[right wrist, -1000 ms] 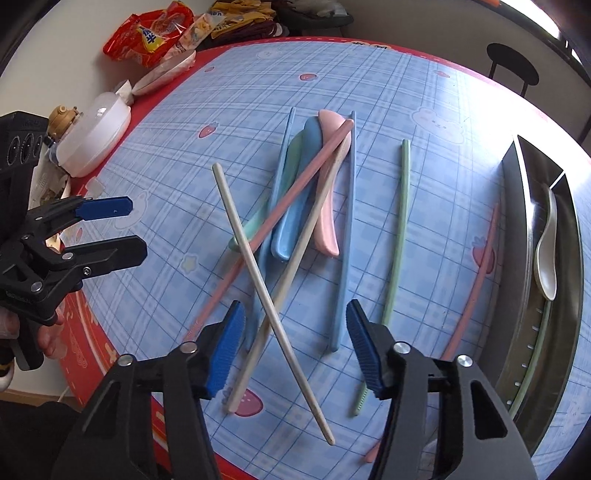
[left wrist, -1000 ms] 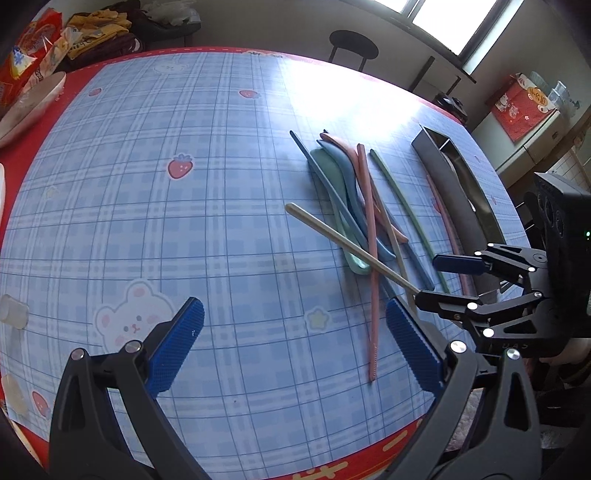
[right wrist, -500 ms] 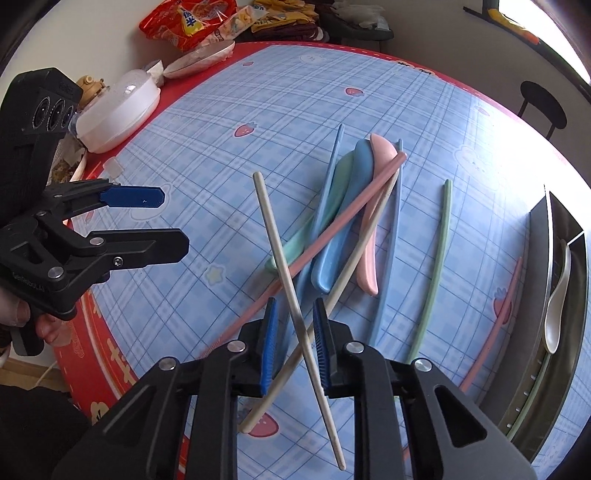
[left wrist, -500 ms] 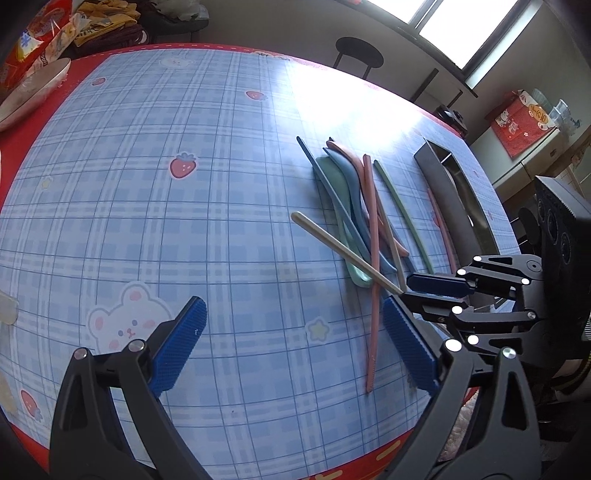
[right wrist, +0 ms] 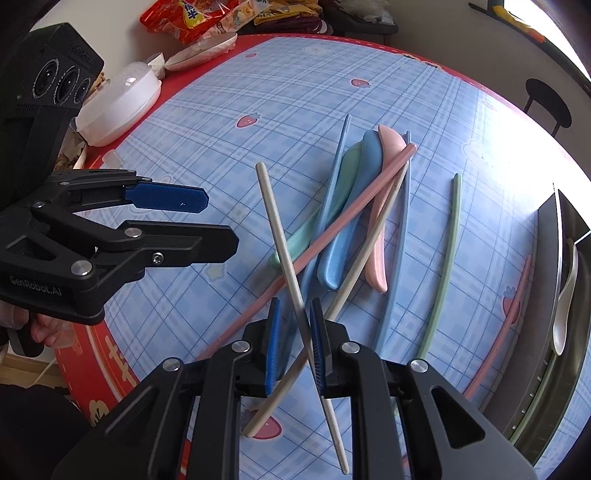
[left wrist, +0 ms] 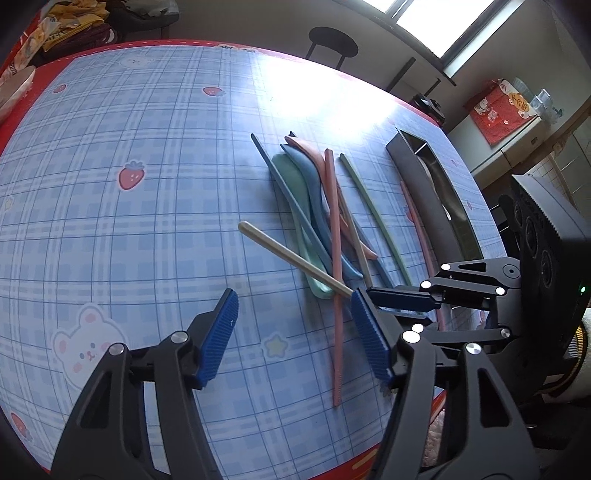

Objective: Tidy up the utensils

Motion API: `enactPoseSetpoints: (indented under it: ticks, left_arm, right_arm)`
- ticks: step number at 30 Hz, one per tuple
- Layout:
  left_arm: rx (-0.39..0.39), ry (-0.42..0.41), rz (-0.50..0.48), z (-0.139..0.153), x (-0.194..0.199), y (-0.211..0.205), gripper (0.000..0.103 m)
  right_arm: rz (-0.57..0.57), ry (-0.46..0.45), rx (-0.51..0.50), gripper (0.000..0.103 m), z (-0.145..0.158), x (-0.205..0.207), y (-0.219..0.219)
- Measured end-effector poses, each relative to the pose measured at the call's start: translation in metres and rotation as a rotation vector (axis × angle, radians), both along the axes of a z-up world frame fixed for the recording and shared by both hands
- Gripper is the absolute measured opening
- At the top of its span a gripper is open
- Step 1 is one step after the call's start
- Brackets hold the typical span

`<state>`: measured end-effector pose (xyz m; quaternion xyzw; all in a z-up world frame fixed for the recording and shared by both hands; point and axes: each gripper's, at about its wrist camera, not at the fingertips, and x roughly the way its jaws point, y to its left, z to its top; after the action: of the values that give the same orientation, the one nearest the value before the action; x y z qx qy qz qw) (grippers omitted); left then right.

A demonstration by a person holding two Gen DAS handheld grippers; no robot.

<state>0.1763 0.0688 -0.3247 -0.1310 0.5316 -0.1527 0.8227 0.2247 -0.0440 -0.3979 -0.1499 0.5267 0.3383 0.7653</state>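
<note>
My right gripper (right wrist: 295,339) is shut on a cream chopstick (right wrist: 277,229) and holds it tilted above the pile; it also shows in the left wrist view (left wrist: 291,258). The pile holds a pink chopstick (right wrist: 332,229), a second cream chopstick (right wrist: 354,273), a blue spoon (right wrist: 351,214), a green spoon (right wrist: 321,218), a pink spoon (right wrist: 384,206) and blue chopsticks (right wrist: 400,251). A green chopstick (right wrist: 445,266) and another pink chopstick (right wrist: 506,325) lie to the right. My left gripper (left wrist: 291,332) is open and empty, left of the pile.
A metal tray (right wrist: 546,295) at the table's right edge holds a white spoon (right wrist: 565,295). A white lidded bowl (right wrist: 118,103) and snack bags (right wrist: 192,18) sit at the far left. A black stool (left wrist: 332,37) stands beyond the table.
My right gripper has closed on the cream chopstick and lifted its near end. My left gripper has moved closer to the pile and narrowed a little.
</note>
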Motion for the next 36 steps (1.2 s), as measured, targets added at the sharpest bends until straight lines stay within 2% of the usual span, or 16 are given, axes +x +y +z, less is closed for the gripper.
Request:
enactPoseSetpoints:
  ticks: [3, 9, 12, 14, 20, 28, 31, 36]
  left_arm:
    - [-0.005, 0.007, -0.007, -0.001, 0.006, -0.002, 0.057]
    - [-0.015, 0.010, -0.034, -0.001, 0.016, -0.011, 0.055]
    - [-0.015, 0.012, -0.064, -0.003, 0.028, -0.023, 0.043]
    - [-0.005, 0.012, -0.094, -0.005, 0.036, -0.036, 0.024]
    - [0.075, 0.036, -0.148, -0.018, 0.054, -0.067, 0.023]
    - [0.114, 0.038, -0.126, -0.025, 0.067, -0.078, 0.017]
    - [0.122, 0.040, -0.116, -0.026, 0.072, -0.082, 0.012]
    - [0.136, 0.050, -0.134, -0.030, 0.079, -0.088, 0.011]
  right_arm:
    - [-0.007, 0.001, 0.003, 0.007, -0.001, 0.000, -0.003]
    - [-0.081, -0.018, 0.097, 0.006, 0.014, 0.001, -0.018]
    - [-0.148, -0.030, 0.119, 0.006, 0.019, 0.003, -0.032]
    - [-0.191, -0.030, 0.131, 0.006, 0.020, 0.004, -0.043]
    - [-0.272, -0.030, 0.155, 0.006, 0.020, 0.006, -0.069]
    - [-0.307, 0.018, 0.162, 0.006, 0.008, 0.006, -0.078]
    - [-0.310, 0.037, 0.157, 0.006, 0.003, 0.006, -0.077]
    - [-0.315, 0.067, 0.141, 0.006, -0.005, 0.009, -0.073]
